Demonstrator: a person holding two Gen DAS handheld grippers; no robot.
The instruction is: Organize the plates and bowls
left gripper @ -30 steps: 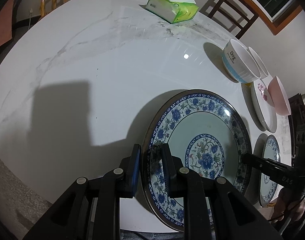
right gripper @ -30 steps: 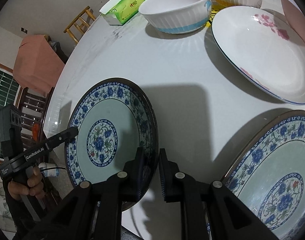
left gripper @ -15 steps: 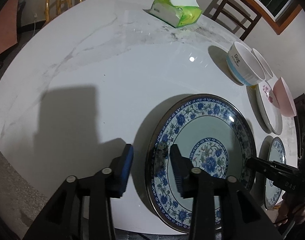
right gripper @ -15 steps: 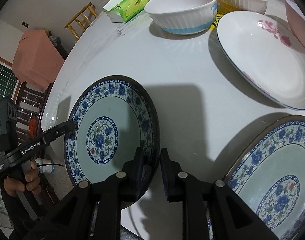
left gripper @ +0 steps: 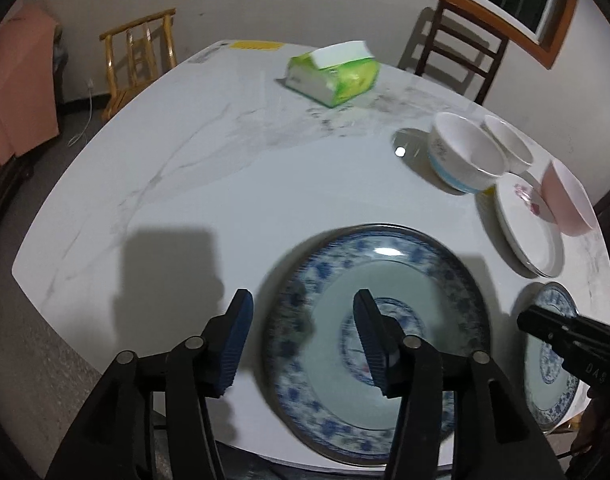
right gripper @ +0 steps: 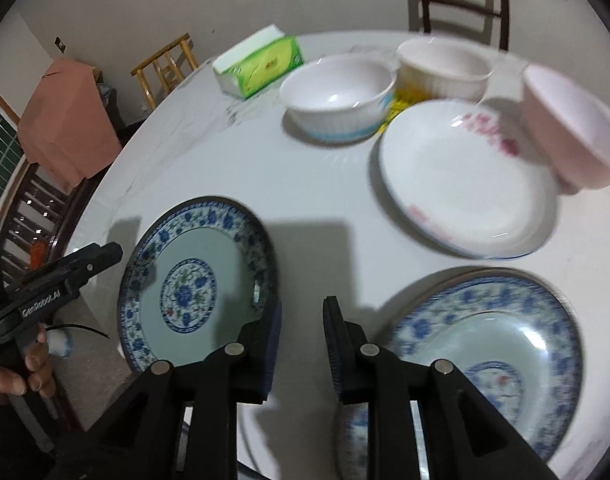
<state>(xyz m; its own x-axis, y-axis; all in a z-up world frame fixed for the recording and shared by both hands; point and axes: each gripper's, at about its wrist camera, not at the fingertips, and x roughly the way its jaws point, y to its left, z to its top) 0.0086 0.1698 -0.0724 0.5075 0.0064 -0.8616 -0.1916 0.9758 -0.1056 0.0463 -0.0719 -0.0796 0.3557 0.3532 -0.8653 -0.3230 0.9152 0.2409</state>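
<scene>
**Both claws open over the blue-patterned plates**

In the left wrist view, the left claw (left gripper: 303,340) stands spread wide at the bottom of the frame, holding nothing. Its right finger hangs above the large blue floral plate (left gripper: 409,280), which lies flat on the white marble table (left gripper: 185,184) at lower centre; its left finger is over bare table beside the rim. At the right edge sit a white bowl with a blue band (left gripper: 463,160), a smaller white bowl (left gripper: 509,142) just behind it, a white plate with pink flowers (left gripper: 529,232) and a pink bowl (left gripper: 569,204) touching or overlapping that plate. A green tissue pack (left gripper: 333,74) lies in the upper centre.

In the right wrist view, the right claw (right gripper: 301,350) is parted at bottom centre, gripping nothing, its fingers straddling the right rim of the smaller blue floral plate (right gripper: 197,288) at lower left. Whether a pad touches that rim cannot be told. The other claw's tip shows at the left edge, near this plate. The large plate appears blurred at lower right.
</scene>
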